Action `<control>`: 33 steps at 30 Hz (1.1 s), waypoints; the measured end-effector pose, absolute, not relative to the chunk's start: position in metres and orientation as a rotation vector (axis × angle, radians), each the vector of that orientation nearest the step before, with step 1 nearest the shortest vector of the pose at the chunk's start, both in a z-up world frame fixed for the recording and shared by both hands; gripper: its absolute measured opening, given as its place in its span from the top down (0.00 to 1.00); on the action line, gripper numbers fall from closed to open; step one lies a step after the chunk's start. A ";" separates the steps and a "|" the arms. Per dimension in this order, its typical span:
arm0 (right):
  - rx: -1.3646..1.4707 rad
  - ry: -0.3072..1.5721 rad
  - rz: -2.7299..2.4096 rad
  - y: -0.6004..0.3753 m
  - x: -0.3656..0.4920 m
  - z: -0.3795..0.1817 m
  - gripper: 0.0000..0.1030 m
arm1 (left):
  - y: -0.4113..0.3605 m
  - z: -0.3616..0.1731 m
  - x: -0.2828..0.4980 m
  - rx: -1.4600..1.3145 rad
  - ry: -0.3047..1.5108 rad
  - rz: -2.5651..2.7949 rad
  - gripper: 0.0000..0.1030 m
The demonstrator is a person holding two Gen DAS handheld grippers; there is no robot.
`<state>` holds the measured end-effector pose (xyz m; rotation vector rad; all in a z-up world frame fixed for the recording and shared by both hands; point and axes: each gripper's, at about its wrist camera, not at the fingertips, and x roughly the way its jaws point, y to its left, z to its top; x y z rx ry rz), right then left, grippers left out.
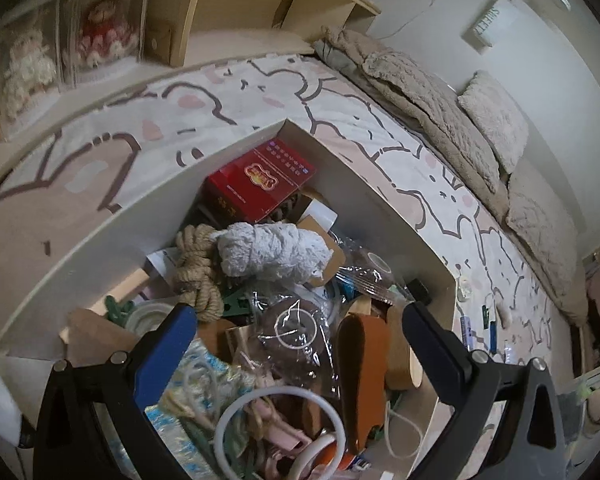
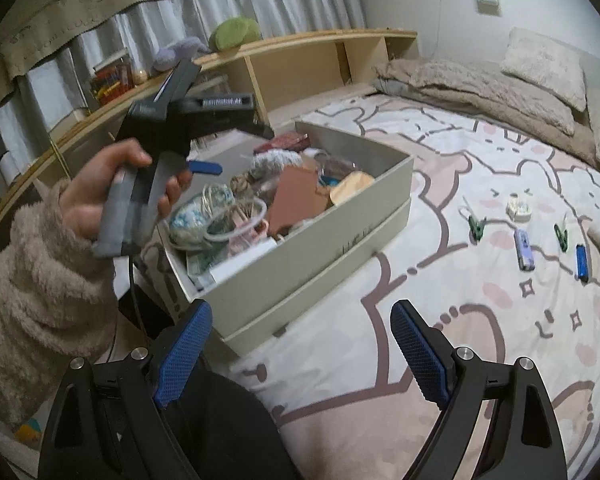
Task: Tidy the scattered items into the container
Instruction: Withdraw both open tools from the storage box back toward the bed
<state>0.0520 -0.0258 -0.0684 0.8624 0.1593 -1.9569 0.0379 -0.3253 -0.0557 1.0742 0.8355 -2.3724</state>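
The left gripper (image 1: 296,316) hangs over the box (image 1: 112,224) with its jaws spread wide and nothing between them; the clutter lies below the fingertips, not touched. In the right wrist view the same gripper (image 2: 236,152) shows from the side, held by a hand (image 2: 100,196) in a fuzzy beige sleeve (image 2: 40,292), above the near-left corner of the box (image 2: 300,276).

The box is nearly full — a red carton (image 1: 260,184) at the far end, a white bundle of yarn (image 1: 272,252) and a coil of rope (image 1: 196,272) in the middle, a brown flat piece (image 1: 364,368) and a white ring (image 1: 280,432) at the near end. Its walls stand a little higher than the pile on most sides, and it sits inside a shallower lid or tray whose rim juts out along the long side.

The right gripper (image 2: 300,348) is also spread and empty, low over the bedsheet (image 2: 420,320) just in front of the box's long wall. To its right the sheet lies open and flat. Well apart from the box, items are still scattered there: two green clips (image 2: 476,226) (image 2: 561,236), a purple case (image 2: 524,250), a blue lighter (image 2: 581,260) and a small cream roll (image 2: 519,208). Blankets and pillows (image 2: 540,64) line the far edge of the bed.
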 end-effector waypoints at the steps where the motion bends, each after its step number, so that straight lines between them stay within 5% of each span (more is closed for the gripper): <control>1: 0.857 0.154 -1.959 -0.026 0.052 -0.066 0.12 | -0.324 -0.053 0.040 1.067 0.823 -2.382 0.00; 13: 0.780 0.087 -2.002 -0.020 0.057 -0.039 0.12 | -0.284 -0.017 0.078 0.930 0.529 -2.517 0.00; 16: 0.762 0.083 -2.016 -0.018 0.059 -0.034 0.00 | -0.272 -0.011 0.086 0.913 0.446 -2.541 0.00; 33: 0.701 0.077 -2.095 0.002 0.070 -0.020 0.00 | -0.219 0.006 0.127 0.867 0.219 -2.635 0.00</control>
